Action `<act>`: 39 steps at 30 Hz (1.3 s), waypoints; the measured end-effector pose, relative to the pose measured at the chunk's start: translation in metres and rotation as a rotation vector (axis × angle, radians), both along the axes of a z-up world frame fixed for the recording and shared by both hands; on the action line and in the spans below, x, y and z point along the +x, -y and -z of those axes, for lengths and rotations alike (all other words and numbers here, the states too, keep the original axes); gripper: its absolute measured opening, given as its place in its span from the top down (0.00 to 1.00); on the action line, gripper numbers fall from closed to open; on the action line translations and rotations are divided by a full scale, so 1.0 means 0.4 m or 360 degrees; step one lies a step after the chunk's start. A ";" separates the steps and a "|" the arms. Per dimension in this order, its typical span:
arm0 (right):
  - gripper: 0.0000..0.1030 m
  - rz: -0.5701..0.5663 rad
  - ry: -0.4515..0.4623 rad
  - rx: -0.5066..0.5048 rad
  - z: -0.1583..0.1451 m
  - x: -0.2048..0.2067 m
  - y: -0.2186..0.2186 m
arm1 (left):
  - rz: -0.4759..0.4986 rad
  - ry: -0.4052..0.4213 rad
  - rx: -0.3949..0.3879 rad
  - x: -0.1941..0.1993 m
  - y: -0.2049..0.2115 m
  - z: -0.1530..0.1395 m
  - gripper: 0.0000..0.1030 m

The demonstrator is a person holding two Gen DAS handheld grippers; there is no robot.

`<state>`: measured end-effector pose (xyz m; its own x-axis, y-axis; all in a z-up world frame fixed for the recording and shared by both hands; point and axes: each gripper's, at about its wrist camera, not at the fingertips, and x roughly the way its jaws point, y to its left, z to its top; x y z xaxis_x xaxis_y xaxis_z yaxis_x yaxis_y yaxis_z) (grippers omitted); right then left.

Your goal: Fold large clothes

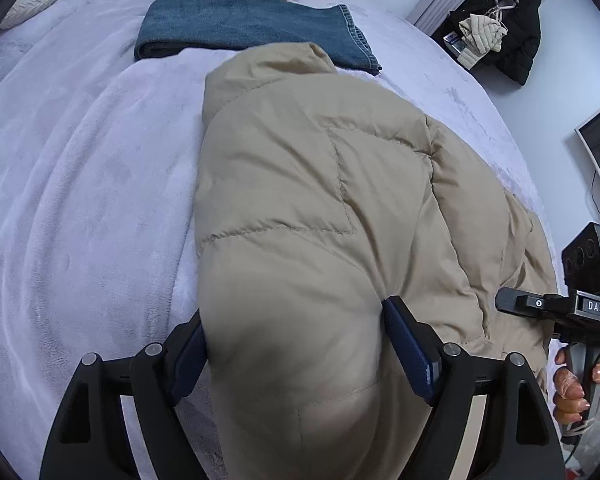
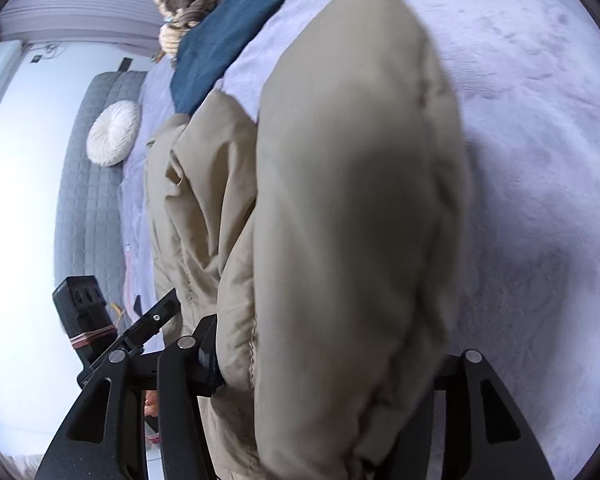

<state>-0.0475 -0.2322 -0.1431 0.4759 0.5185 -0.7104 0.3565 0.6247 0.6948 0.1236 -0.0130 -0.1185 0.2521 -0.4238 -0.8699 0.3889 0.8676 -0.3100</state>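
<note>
A beige puffer jacket (image 1: 320,200) lies on the lavender blanket (image 1: 80,200), filling the frame's centre and lower middle; the left gripper (image 1: 296,344) clamps a puffy fold of it; folded jeans (image 1: 240,24) sit at upper centre. In the right wrist view, the right gripper (image 2: 332,372) grips another bulging jacket fold at lower centre.

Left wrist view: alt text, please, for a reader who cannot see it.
A puffy beige quilted jacket bulges between the left claw pads on a lilac fleece bedspread. Folded blue denim lies beyond it.
</note>
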 end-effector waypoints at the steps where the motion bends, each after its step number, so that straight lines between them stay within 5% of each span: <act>1: 0.43 0.0022 -0.0014 -0.0047 0.000 0.015 -0.003 | -0.0013 0.0051 0.0004 0.001 -0.005 -0.020 0.20; 4: 0.43 0.0128 -0.0025 -0.0284 -0.077 -0.035 -0.003 | -0.0072 0.0178 -0.0064 0.008 -0.032 -0.084 0.20; 6: 0.58 0.0232 0.0034 -0.0549 -0.147 -0.078 -0.003 | -0.0085 0.0237 -0.0059 0.038 -0.033 -0.101 0.20; 7: 0.76 0.0255 0.0072 -0.0638 -0.183 -0.094 0.026 | -0.0074 0.0256 -0.0040 0.057 -0.026 -0.102 0.20; 8: 0.78 0.0276 0.0128 -0.0689 -0.212 -0.105 0.019 | -0.0062 0.0256 -0.0010 0.070 -0.012 -0.094 0.20; 11: 0.78 0.0187 0.0233 -0.0614 -0.239 -0.116 -0.012 | -0.0001 0.0186 0.0045 0.077 0.040 -0.045 0.20; 15: 0.79 -0.0002 0.0112 -0.0676 -0.165 -0.086 -0.109 | 0.0019 0.0269 0.0158 0.026 0.092 -0.017 0.18; 24: 0.83 0.0100 -0.0080 -0.0595 -0.001 -0.100 -0.052 | 0.0032 0.0246 0.0202 -0.004 0.117 -0.011 0.13; 39: 0.79 0.0119 -0.0114 -0.0673 -0.124 -0.166 -0.101 | 0.0000 0.0101 0.0307 -0.127 -0.004 -0.115 0.13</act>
